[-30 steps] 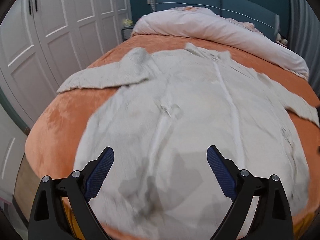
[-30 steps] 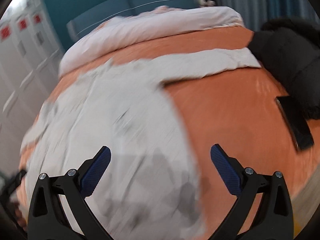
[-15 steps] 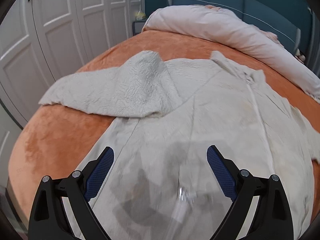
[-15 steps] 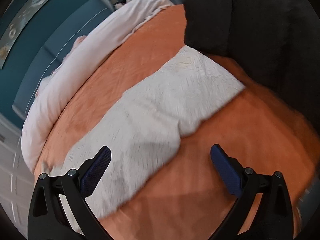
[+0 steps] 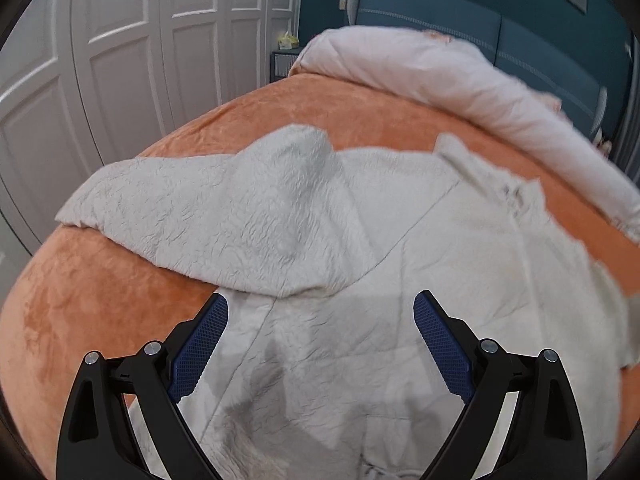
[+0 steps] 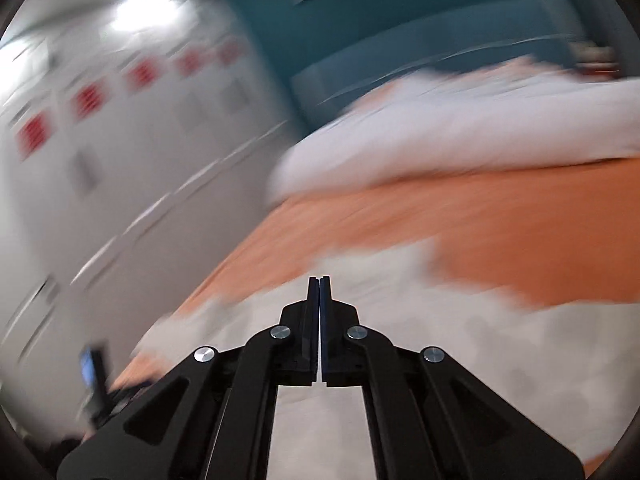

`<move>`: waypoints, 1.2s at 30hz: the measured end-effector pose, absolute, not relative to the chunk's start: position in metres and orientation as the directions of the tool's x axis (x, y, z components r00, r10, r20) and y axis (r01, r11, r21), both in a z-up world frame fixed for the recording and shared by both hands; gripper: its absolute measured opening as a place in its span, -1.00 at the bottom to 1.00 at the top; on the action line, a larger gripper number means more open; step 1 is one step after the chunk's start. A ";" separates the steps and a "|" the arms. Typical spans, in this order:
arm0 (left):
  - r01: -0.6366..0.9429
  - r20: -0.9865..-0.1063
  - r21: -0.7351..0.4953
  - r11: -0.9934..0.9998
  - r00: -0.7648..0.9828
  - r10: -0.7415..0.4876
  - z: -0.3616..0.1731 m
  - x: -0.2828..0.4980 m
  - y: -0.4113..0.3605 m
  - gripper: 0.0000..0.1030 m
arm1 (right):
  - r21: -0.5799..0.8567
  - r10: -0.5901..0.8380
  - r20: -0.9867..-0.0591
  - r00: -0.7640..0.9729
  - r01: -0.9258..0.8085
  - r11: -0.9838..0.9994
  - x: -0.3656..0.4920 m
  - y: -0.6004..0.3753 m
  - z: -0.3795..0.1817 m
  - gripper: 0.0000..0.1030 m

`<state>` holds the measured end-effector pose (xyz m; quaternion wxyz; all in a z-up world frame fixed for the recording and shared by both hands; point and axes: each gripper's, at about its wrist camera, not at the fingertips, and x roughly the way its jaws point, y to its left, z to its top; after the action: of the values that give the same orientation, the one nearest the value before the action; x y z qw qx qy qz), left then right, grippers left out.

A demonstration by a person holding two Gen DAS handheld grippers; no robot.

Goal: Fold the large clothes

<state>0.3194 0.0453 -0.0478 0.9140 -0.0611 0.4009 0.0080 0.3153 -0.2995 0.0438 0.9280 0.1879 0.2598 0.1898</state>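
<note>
The cream fleece robe [image 5: 360,240] is lying spread flat on the bed's orange blanket [image 5: 100,300], its left sleeve [image 5: 192,208] folded in across the body. The left gripper [image 5: 320,344] is hovering over the robe's lower half with its jaws standing wide apart, the fabric showing between them and beneath them, touching neither. The right gripper [image 6: 319,320] is pointing across the robe [image 6: 440,340] toward the far side of the bed, its jaws pressed fully together; whether any cloth is pinched between them cannot be told through the heavy blur. A pale duvet [image 5: 460,84] is lying bunched beyond the robe, against the blue headboard [image 5: 460,16], and white wardrobe doors [image 5: 120,80] are standing to the left.
</note>
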 end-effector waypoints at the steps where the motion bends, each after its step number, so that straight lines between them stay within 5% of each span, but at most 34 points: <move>1: -0.064 -0.735 -0.123 0.990 0.676 -0.048 -0.045 0.319 0.047 0.79 | 0.436 0.496 -0.454 0.740 -0.302 0.848 0.322 -0.257 0.029 -1.00; 5: -0.045 -0.728 -0.126 0.991 0.683 -0.061 -0.035 0.317 0.053 0.79 | 0.363 0.427 -0.567 0.704 -0.252 0.897 0.318 -0.224 -0.012 -0.78; 9: -0.008 -0.721 -0.044 0.999 0.692 -0.026 -0.036 0.313 0.056 0.79 | 0.147 -0.019 -0.604 0.796 0.136 0.980 0.279 -0.322 -0.019 0.29; 12: -0.004 -0.723 -0.034 0.999 0.691 -0.022 -0.042 0.307 0.057 0.79 | -0.144 -0.394 -0.610 0.688 0.393 0.908 0.270 -0.410 -0.028 0.32; 17: -0.015 -0.752 -0.080 0.997 0.657 -0.051 -0.055 0.302 0.042 0.79 | -0.217 -0.408 -0.763 0.501 0.396 0.892 0.285 -0.497 -0.079 0.32; 19: -0.008 -0.761 -0.098 0.995 0.645 -0.070 -0.058 0.302 0.035 0.79 | -0.209 -0.406 -0.773 0.488 0.409 0.888 0.285 -0.512 -0.085 -0.24; 20: -0.004 -0.764 -0.101 0.995 0.641 -0.074 -0.059 0.303 0.033 0.79 | -0.182 -0.401 -0.778 0.483 0.437 0.881 0.287 -0.519 -0.080 -1.00; 23: 0.013 -0.762 -0.091 0.996 0.642 -0.078 -0.057 0.307 0.029 0.79 | 0.083 -0.241 -0.680 0.692 0.399 0.913 0.286 -0.500 -0.022 -1.00; 26: 0.007 -0.747 -0.091 0.996 0.661 -0.073 -0.052 0.310 0.035 0.79 | 0.225 0.011 -0.530 0.848 0.128 0.966 0.294 -0.419 0.040 -1.00; 30: -0.026 -0.738 -0.137 0.990 0.670 -0.084 -0.043 0.310 0.047 0.79 | 0.302 0.328 -0.453 0.829 -0.204 0.931 0.319 -0.291 0.062 -1.00; 32: -0.033 -0.734 -0.143 0.989 0.674 -0.084 -0.038 0.307 0.055 0.79 | 0.217 0.250 -0.497 0.831 -0.160 0.963 0.332 -0.263 0.044 -0.91; 35: -0.017 -0.729 -0.118 0.993 0.681 -0.075 -0.034 0.302 0.066 0.79 | 0.020 -0.005 -0.571 0.821 0.020 1.000 0.336 -0.283 0.014 -0.12; 36: -0.009 -0.731 -0.102 0.995 0.679 -0.068 -0.035 0.302 0.069 0.79 | -0.012 -0.068 -0.590 0.804 0.076 0.997 0.334 -0.300 0.006 -0.05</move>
<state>0.3016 0.0693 -0.0349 0.9150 -0.0486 0.4001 -0.0162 0.3344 -0.2999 0.0061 0.9498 0.0062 0.3106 -0.0378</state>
